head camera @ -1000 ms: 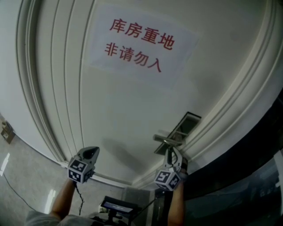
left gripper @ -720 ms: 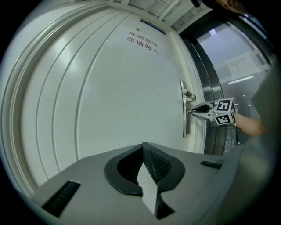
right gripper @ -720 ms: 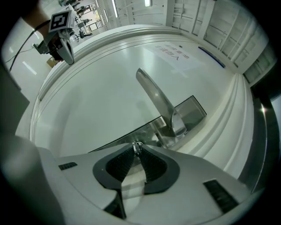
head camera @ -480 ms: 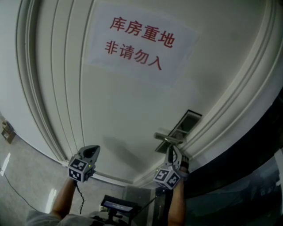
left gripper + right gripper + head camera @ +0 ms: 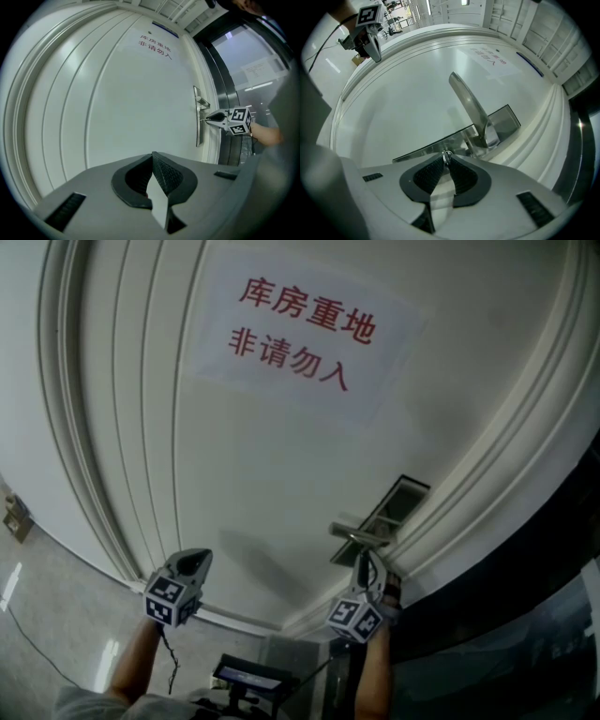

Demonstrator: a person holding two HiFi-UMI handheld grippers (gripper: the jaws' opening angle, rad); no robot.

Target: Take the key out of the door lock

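A steel lock plate [image 5: 386, 514] with a lever handle [image 5: 354, 534] sits at the right edge of a white door [image 5: 272, 465]. My right gripper [image 5: 362, 561] is at the plate just below the handle. In the right gripper view its pads are shut on the small metal key [image 5: 446, 154], whose head shows between the fingertips against the lock plate [image 5: 436, 145], under the lever handle [image 5: 469, 105]. My left gripper [image 5: 193, 564] hangs apart at the left, near the door's lower mouldings. Its jaws [image 5: 153, 155] meet at the tips with nothing between them.
A paper sign [image 5: 302, 332] with red characters is stuck on the upper door. A dark frame and glass panel [image 5: 525, 615] run along the door's right side. Grey floor [image 5: 47, 634] with a thin cable lies at the lower left, and a dark device [image 5: 251, 676] sits below between the person's arms.
The right gripper's marker cube has turned slightly at the lock and then held still. The left gripper has not moved.
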